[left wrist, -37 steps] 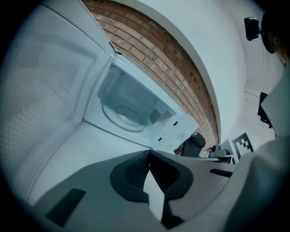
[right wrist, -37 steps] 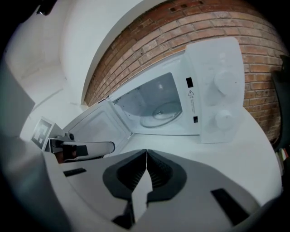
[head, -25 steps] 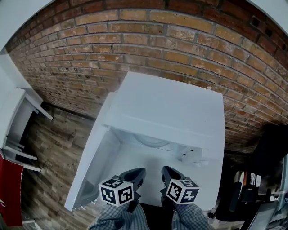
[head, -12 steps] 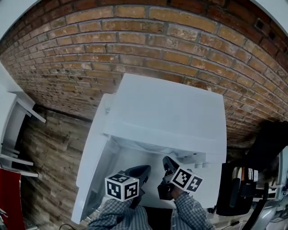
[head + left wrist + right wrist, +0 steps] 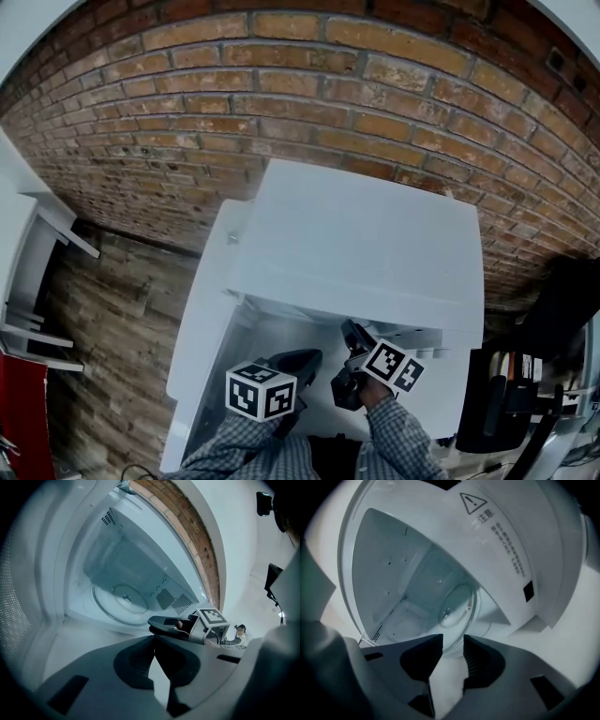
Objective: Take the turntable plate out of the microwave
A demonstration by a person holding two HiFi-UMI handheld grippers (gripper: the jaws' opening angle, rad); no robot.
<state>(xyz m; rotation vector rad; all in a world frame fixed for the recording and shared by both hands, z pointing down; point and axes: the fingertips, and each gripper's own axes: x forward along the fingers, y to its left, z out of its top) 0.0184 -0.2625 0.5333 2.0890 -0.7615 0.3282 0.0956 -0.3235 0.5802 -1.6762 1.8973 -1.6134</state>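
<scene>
While the turntable plate (image 5: 121, 603) is lying on the floor of the open microwave (image 5: 361, 234), the right gripper (image 5: 453, 643) is pointing at its near rim, 2 jaws just opening, nothing between them. The left gripper (image 5: 153, 638) is hanging shut, empty. The approach seems to be running; the next move is calling for straddling that rim.

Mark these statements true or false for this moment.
1. The door of the microwave stands open. True.
2. The turntable plate lies outside the microwave. False: it rests inside the cavity.
3. The left gripper is shut. True.
4. The right gripper clamps the plate. False: its jaws have just been opening and stand apart, holding nothing.
5. The wall behind is tiled. False: it is a brick wall.
</scene>
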